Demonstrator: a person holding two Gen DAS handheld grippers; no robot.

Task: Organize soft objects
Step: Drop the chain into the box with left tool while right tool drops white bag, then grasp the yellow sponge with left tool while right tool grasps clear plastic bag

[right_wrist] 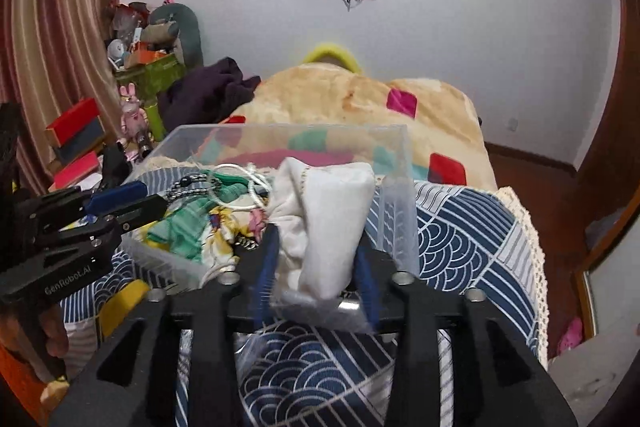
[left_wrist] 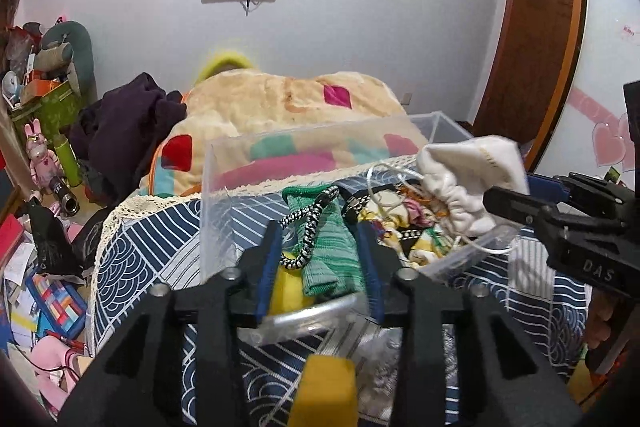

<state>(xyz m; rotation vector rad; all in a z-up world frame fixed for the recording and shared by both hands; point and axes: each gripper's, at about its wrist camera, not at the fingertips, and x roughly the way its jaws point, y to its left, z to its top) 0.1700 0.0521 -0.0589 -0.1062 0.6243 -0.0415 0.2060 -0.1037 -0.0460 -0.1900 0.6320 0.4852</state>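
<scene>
A clear plastic bin [left_wrist: 224, 167] stands on a blue patterned cloth [left_wrist: 140, 255] and holds several soft items. My left gripper [left_wrist: 320, 231] is shut on a green striped cloth [left_wrist: 328, 251] with a black-and-white cord [left_wrist: 308, 231], at the bin's near edge. My right gripper [right_wrist: 316, 247] is shut on a white cloth pouch [right_wrist: 328, 219] and holds it over the bin's [right_wrist: 400, 167] near right part. The pouch [left_wrist: 472, 163] and right gripper [left_wrist: 504, 203] also show in the left wrist view, and the left gripper [right_wrist: 132, 199] in the right wrist view.
A cream quilt [left_wrist: 280, 107] with coloured patches lies behind the bin, with dark purple clothing [left_wrist: 120, 131] to its left. Cluttered toys and boxes [left_wrist: 40, 99] fill the left side. A yellow item [left_wrist: 324, 387] lies near my left gripper's base. A wooden door [left_wrist: 532, 47] stands at the right.
</scene>
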